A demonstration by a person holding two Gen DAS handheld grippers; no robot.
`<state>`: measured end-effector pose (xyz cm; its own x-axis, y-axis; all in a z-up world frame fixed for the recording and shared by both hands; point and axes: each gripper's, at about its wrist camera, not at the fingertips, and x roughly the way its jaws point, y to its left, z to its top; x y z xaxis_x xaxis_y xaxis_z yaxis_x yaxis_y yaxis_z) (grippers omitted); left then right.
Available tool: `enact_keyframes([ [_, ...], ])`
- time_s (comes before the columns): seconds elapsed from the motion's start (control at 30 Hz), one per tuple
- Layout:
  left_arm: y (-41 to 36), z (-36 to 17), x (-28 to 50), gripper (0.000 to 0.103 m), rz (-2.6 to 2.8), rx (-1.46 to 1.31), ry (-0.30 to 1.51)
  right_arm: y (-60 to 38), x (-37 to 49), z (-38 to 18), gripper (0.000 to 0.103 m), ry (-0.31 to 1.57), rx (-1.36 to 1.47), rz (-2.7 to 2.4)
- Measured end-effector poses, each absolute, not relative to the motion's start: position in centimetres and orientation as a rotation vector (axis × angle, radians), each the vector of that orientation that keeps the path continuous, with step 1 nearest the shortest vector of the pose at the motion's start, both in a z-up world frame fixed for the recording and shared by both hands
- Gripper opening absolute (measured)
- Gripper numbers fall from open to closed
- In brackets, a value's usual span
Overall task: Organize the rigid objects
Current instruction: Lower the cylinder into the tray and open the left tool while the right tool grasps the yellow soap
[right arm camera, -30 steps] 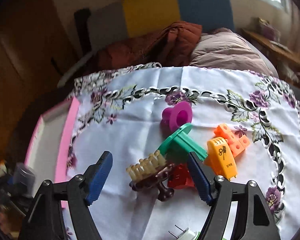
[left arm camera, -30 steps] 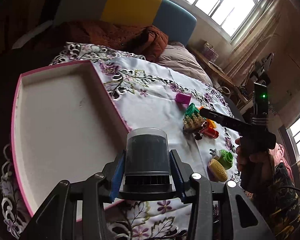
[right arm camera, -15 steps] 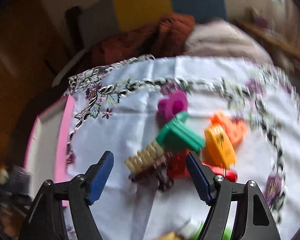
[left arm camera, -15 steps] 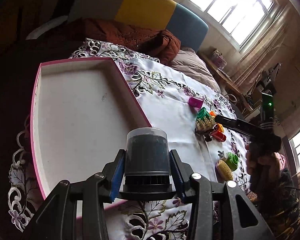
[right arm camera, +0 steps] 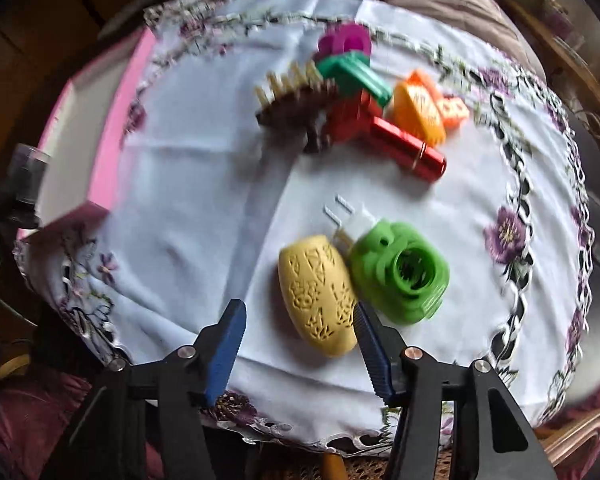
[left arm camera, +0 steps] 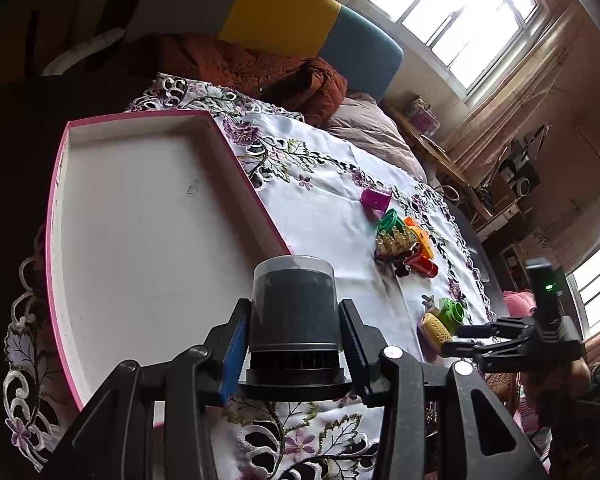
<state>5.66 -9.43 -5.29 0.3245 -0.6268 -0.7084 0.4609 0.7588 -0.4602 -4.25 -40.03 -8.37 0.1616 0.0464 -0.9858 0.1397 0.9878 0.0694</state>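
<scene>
My left gripper (left arm camera: 294,320) is shut on a dark cylinder with a clear cap (left arm camera: 294,300), held over the near corner of the pink-rimmed white tray (left arm camera: 244,176). My right gripper (right arm camera: 298,320) points down at a yellow perforated oval (right arm camera: 320,292). Its jaws are closing. The oval lies partly between them, close to the right finger (right arm camera: 370,344), and the left finger (right arm camera: 228,340) is well apart from it. In the left wrist view the right gripper (left arm camera: 456,338) hangs beside the yellow oval (left arm camera: 434,328).
On the embroidered white cloth (right arm camera: 204,200), a green camera-shaped toy (right arm camera: 404,272) and a white plug (right arm camera: 348,216) touch the oval. Farther off is a heap: brown comb (right arm camera: 292,104), red tube (right arm camera: 408,148), orange pieces (right arm camera: 420,112), green piece (right arm camera: 356,76), magenta spool (right arm camera: 346,42). The tray (right arm camera: 112,120) is at the left.
My right gripper has swung from above the comb heap back and down to the yellow oval, and its jaws have narrowed. The left gripper keeps its hold on the cylinder.
</scene>
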Motion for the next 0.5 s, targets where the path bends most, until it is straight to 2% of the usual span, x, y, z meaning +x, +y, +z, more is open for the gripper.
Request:
enact_keyframes([
  [0.13, -8.9, -5.1, 5.5, 0.044, -0.717, -0.184, 1.003, -40.5, -3.4, -9.5, 0.052, 1.437, 0.149, -0.123],
  [0.2, -8.6, -5.2, 5.7, 0.044, -0.71, -0.174, 1.003, -40.4, -2.9, -9.8, 0.038, 1.447, 0.126, -0.135],
  [0.3, -7.7, -5.5, 6.6, 0.044, -0.682, -0.174, 1.002, -40.3, -2.1, -11.0, 0.032, 1.482, 0.11, -0.14],
  [0.5, -4.4, -6.1, 11.2, 0.044, -0.599, -0.21, 1.017, -40.9, -2.0, -11.0, 0.032, 1.447, 0.157, -0.13],
])
